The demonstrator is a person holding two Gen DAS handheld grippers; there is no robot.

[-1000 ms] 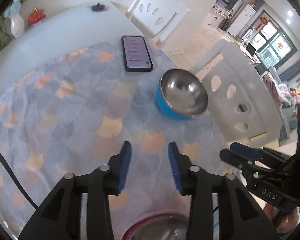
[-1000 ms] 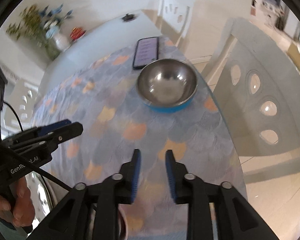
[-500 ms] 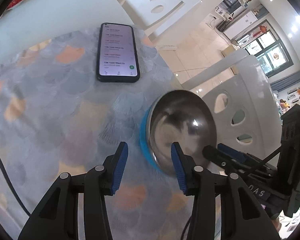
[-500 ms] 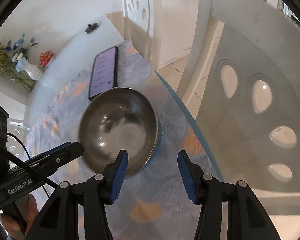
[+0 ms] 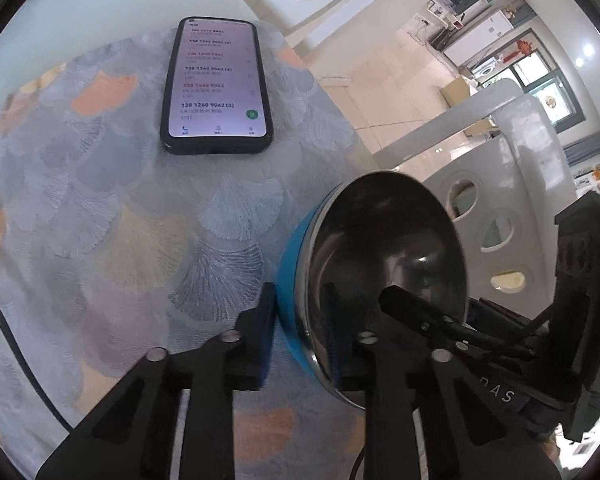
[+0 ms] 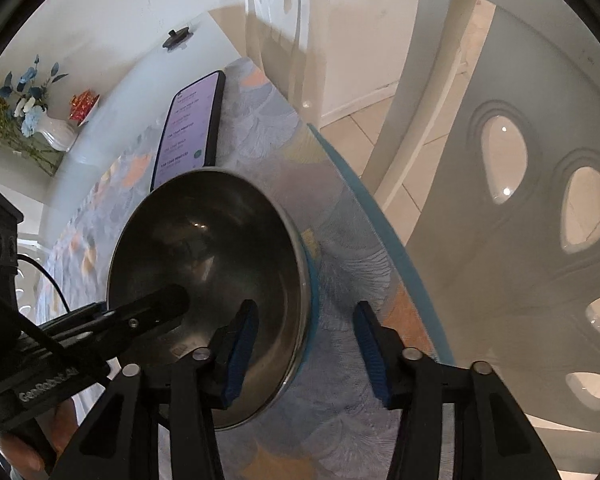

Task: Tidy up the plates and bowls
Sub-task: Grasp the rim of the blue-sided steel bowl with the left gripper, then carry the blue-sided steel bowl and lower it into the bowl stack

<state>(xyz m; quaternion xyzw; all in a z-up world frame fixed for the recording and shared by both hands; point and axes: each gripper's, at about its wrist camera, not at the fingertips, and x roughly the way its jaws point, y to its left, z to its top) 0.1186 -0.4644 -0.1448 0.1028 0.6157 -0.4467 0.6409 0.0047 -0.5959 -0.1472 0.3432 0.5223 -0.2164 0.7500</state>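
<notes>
A steel bowl with a blue outside sits near the right edge of the table, also in the right wrist view. My left gripper straddles the bowl's left rim, one finger outside on the blue wall, one inside; the jaws look close on the rim, but contact is unclear. My right gripper is open and straddles the bowl's right rim, one finger inside, the other outside over the cloth. Each gripper shows in the other's view.
A lit phone lies on the patterned tablecloth behind the bowl. White chairs stand just past the table's right edge. A vase of flowers and a red ornament stand at the far left end.
Both grippers have moved forward onto the bowl, from well short of it to straddling its rims. The right gripper's jaws have opened wider; the left's gap has narrowed on the rim.
</notes>
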